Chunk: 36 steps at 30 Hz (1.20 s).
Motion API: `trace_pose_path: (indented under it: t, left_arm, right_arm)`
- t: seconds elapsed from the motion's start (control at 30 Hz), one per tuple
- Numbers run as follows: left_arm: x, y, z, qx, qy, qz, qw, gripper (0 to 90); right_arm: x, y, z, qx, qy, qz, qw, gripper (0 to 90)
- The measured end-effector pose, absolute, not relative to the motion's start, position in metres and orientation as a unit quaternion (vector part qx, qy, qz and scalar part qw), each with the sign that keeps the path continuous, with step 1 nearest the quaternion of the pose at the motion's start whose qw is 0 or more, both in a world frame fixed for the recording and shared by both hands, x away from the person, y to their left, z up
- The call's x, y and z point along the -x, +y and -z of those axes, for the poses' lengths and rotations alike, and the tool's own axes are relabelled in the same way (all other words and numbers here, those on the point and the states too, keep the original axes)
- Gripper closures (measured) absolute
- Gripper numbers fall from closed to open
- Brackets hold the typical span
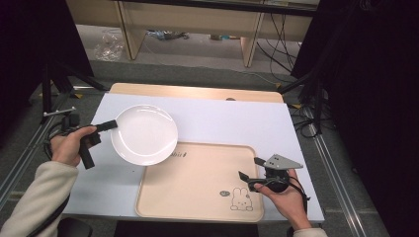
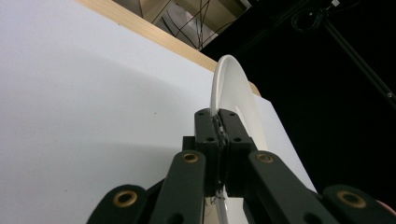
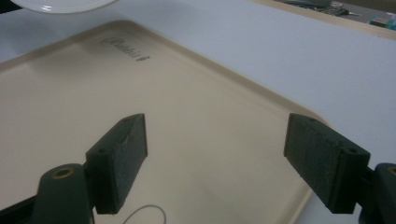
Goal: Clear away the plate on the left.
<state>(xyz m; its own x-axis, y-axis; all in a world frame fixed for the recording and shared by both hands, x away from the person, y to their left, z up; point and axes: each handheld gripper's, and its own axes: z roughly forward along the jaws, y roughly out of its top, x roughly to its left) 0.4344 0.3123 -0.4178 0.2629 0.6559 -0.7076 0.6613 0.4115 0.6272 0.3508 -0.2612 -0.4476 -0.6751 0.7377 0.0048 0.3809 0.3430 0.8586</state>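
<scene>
The left gripper (image 1: 109,125) pinches just the white plate's (image 1: 144,134) edge — it could slip and drop — while the right gripper (image 1: 251,173) waits wide open, holding nothing, over the tray (image 1: 197,197).

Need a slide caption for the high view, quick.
Left tongs grip white plate by its rim beside beige tray; right tongs open.

Worktop (image 1: 222,118): tray (image 1: 197,182) at 6 o'clock, lying flat near the front edge. Plate (image 1: 144,134) at 9 o'clock, its 5 o'clock rim overlapping the tray's 10 o'clock corner. Left tool (image 1: 109,125) at the plate's 9 o'clock rim, clamped on it. Right tool (image 1: 251,168) at the tray's 3 o'clock edge, over it, jaws apart.
</scene>
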Motion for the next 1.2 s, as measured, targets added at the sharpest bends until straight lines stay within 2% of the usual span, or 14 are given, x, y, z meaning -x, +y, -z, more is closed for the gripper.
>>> trace_pose_path:
  t: [1.2]
  left_arm:
    - [-0.433,0.293,0.419,-0.559,0.593,0.019,0.579,87.1]
  right_arm:
    - [-0.351,-0.262,0.447,-0.35,0.795,-0.453,0.199,22.2]
